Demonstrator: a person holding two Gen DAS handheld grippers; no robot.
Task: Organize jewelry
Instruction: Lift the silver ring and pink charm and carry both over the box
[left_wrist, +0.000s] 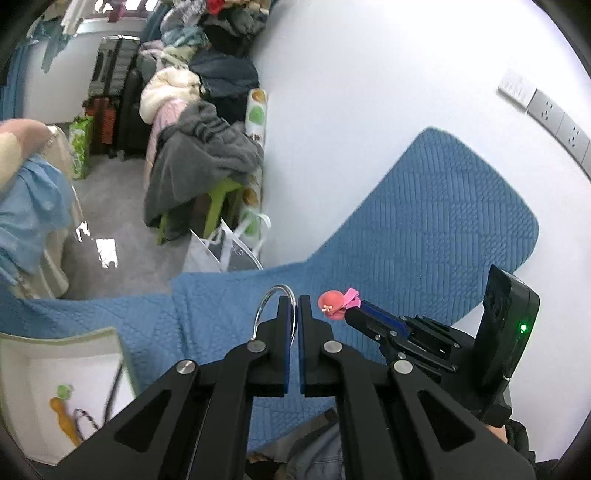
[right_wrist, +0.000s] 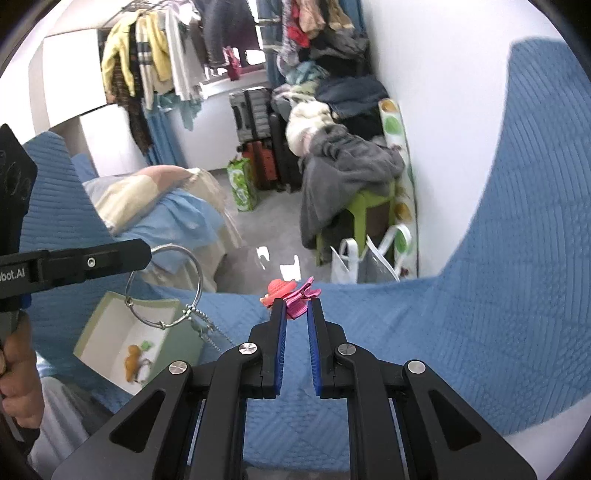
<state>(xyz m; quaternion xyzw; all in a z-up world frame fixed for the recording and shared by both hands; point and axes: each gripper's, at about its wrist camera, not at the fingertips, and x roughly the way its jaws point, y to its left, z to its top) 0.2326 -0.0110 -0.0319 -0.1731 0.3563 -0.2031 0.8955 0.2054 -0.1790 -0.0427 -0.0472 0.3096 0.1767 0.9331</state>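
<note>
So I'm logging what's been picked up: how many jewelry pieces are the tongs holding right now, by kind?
Silver bangle, in the left tongs: 1
Pink hair clip with a coral hat charm, in the right tongs: 1
Total: 2

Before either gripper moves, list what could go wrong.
1. The left gripper pinches only one edge of the bangle; most of it and its chain hang free, so a swing could twist it loose.
2. The right gripper holds the hair clip only at its fingertips; it may slip out.
3. The box sits low at the bed's edge; a high release could miss it.
</note>
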